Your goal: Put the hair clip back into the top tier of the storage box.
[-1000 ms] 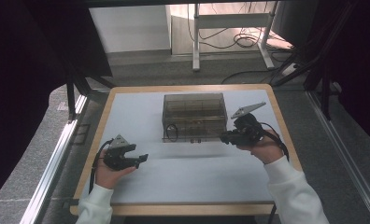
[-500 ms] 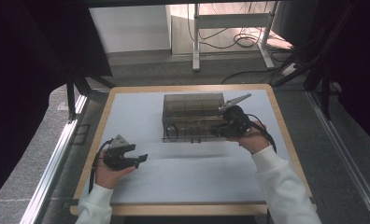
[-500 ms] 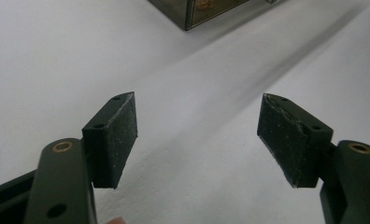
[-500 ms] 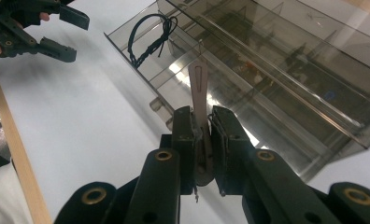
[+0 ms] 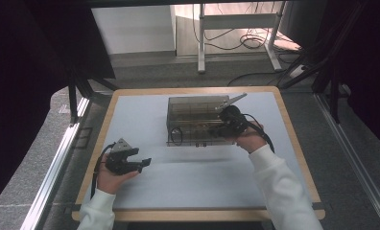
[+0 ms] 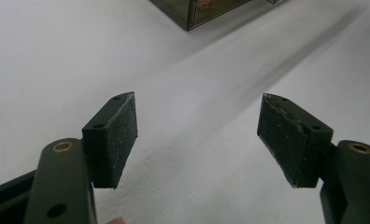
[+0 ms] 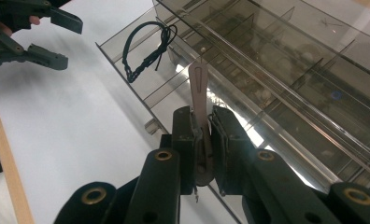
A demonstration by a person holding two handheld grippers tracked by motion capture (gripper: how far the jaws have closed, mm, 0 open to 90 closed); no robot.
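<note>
Over the open drawer (image 7: pixel 141 88) of the smoked-plastic organiser box (image 5: pixel 197 112), your right gripper (image 5: pixel 221 130) is clamping a thin, flat, pale strip (image 7: pixel 198 88) — it looks like a slim clip or blade, though I cannot tell which — between its closed jaws. In the right gripper view the strip is standing up out of the pads, its tip pointing toward the box's divided compartments. The drawer is sticking out of the box's near side, and a coiled black cord (image 7: pixel 148 49) is lying in its left compartment. The box itself is sitting toward the far middle of the white table (image 5: pixel 202 182).

Your left gripper (image 5: pixel 143 163) is resting well apart from all this, at the near left of the table — its jaws are standing wide open with nothing between them, aiming across bare tabletop toward a corner of the box (image 6: pixel 206 9) farther off.
</note>
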